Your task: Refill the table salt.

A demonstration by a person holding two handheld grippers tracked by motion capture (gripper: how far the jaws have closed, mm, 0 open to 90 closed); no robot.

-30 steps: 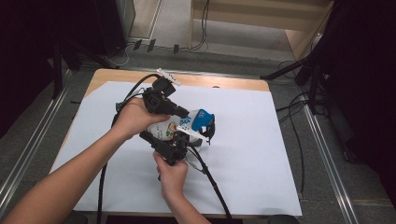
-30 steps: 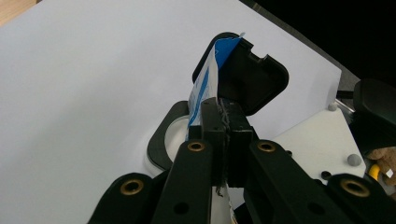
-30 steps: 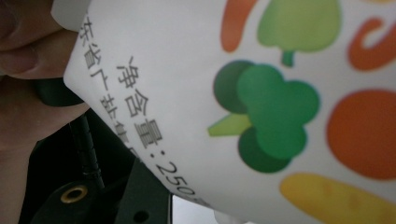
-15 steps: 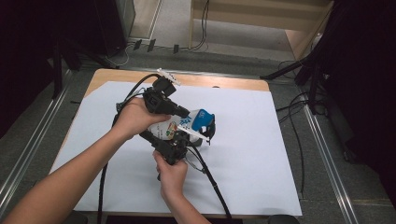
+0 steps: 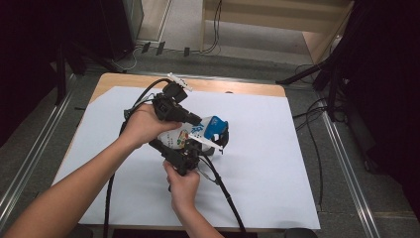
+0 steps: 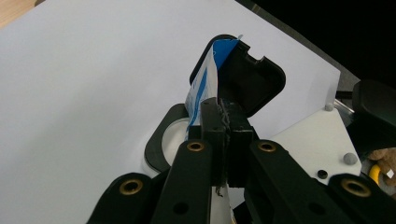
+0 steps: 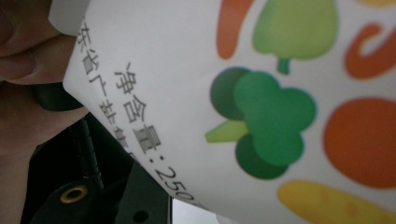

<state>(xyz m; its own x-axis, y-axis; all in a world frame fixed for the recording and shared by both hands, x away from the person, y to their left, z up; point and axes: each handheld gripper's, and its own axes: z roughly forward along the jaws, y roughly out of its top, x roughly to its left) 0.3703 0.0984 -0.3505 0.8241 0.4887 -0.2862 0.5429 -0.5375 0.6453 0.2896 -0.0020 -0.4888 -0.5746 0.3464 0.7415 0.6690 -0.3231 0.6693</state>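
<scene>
A white bag (image 5: 207, 130) with a blue end and printed vegetables is held above the white-covered table (image 5: 297, 173), between both grippers. My left gripper (image 5: 197, 120) comes in from the left and is shut on the bag's thin upper edge. In the left gripper view its jaws (image 6: 224, 112) pinch the blue and white edge of the bag (image 6: 201, 86). My right gripper (image 5: 223, 140) reaches from below, its broad black fingers (image 6: 254, 77) clasping the bag's blue end on both sides. The right gripper view looks straight at the bag's printed face (image 7: 261, 93).
A white sheet covers most of the wooden table (image 5: 237, 87). Black cables (image 5: 225, 193) trail from both grippers toward the near edge. A dark metal stand (image 5: 327, 79) and floor cables sit beyond the table's right side. A hand (image 7: 18, 70) shows at the left of the right gripper view.
</scene>
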